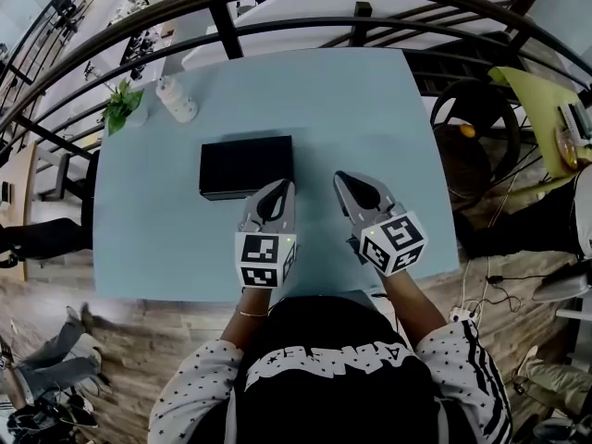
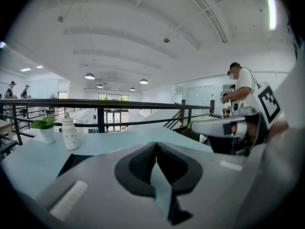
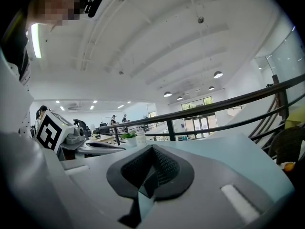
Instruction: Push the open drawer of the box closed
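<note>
Our left tongs [image 1: 280, 189] and right tongs [image 1: 342, 179] are pressed together, empty, beside the black box [image 1: 245, 165], near the front edge of the bench [image 1: 370, 91].

One light blue table [image 1: 370, 109], one black rectangular box [image 1: 245, 166], one white plastic bottle [image 1: 178, 100], one small green potted plant [image 1: 122, 104] far left, two grey grippers: left gripper [image 1: 282, 186], right gripper [image 1: 340, 177].

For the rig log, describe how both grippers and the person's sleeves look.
Left gripper and right gripper are alike: light grey shells tapering to a point, black padding inside the jaws, each with a white cube of black square markers. The sleeves are white with small dark specks; the top is black with white lettering.
</note>
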Demonstrator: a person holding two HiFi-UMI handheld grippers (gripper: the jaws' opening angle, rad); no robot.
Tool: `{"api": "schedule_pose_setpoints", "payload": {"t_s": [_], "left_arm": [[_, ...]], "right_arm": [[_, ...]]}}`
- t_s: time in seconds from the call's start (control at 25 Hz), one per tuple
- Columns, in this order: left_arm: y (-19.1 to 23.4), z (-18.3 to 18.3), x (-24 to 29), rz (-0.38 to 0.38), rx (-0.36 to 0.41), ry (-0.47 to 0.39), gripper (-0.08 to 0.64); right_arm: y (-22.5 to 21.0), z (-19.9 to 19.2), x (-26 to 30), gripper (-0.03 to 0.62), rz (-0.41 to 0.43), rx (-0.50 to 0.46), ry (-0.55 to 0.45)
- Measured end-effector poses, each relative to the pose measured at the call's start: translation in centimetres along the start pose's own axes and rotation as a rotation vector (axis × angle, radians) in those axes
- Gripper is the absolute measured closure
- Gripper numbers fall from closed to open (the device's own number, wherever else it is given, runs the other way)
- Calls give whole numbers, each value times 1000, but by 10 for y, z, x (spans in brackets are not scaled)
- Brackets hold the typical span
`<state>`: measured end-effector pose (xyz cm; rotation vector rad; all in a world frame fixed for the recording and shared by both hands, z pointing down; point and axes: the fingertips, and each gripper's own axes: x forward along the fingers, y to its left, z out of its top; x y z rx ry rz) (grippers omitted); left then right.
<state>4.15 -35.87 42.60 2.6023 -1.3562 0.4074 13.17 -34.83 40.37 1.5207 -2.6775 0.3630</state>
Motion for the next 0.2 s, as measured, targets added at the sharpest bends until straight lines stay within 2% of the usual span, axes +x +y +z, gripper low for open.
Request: {"api": "schedule_pose_setpoints", "payload": {"t_s": [0.2], "left_arm": [[-4, -1, 1, -3, 2, 5, 560]], "right_arm": [[-2, -1, -3, 595, 1, 1, 0]]}}
